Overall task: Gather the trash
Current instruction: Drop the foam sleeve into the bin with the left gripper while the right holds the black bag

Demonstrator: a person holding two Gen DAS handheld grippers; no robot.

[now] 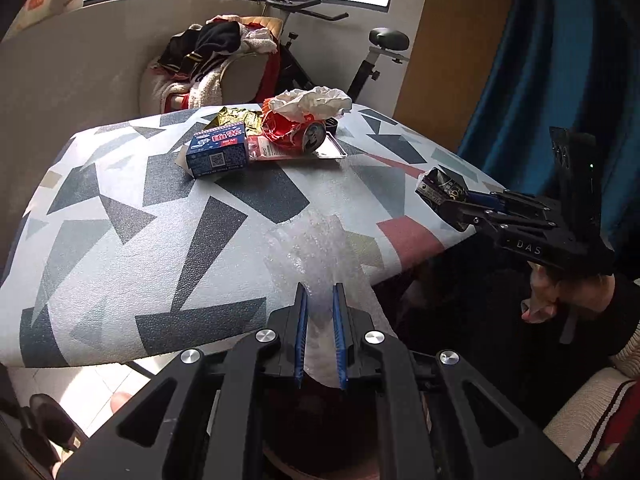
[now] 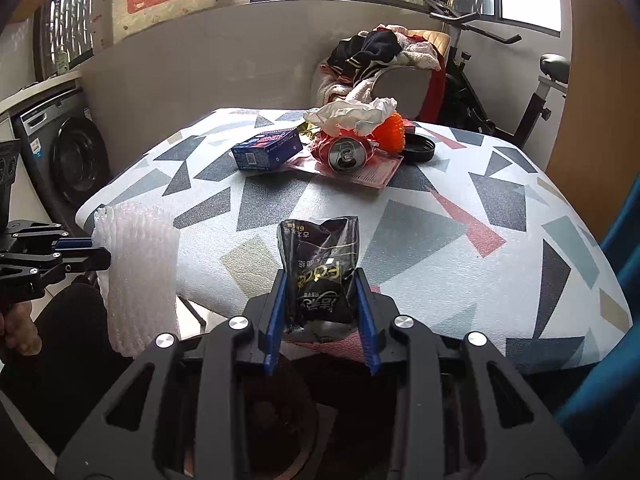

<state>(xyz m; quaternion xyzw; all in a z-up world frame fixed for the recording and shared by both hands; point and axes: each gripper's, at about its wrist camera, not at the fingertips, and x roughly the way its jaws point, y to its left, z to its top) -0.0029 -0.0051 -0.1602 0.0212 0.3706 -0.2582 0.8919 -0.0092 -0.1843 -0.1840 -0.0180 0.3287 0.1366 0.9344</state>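
We've got the left gripper [image 1: 320, 300] pinched down narrow on a white foam sleeve [image 2: 138, 276], that soft netted kind of fruit wrap with a ribbed, bubbly texture. From the right wrist view it hangs as a floppy tube just off the near left edge of the table [image 2: 460, 280]. The right gripper [image 2: 320, 284] has its jaws partway in, clamped on a crinkly black snack bag [image 2: 320, 264] with gold lettering, glossy and creased, held up over the near edge of the table.

The table has a rounded edge and a grainy cloth printed with grey, black and red triangles. The rest of the trash sits bunched at the far side: a blue cardboard box [image 2: 267, 150], a crushed red can [image 2: 346, 154] lying on its side with the shiny top facing us, a flat clear plastic sheet [image 2: 376, 174] under it, crumpled white paper [image 2: 352, 114] on top, a spiky orange ball [image 2: 390, 130], and a round black lid [image 2: 418, 148] to the right.

The whole middle and near half of the table is bare cloth between us and that pile. A blue curtain [image 1: 532, 80] hangs close on the right.
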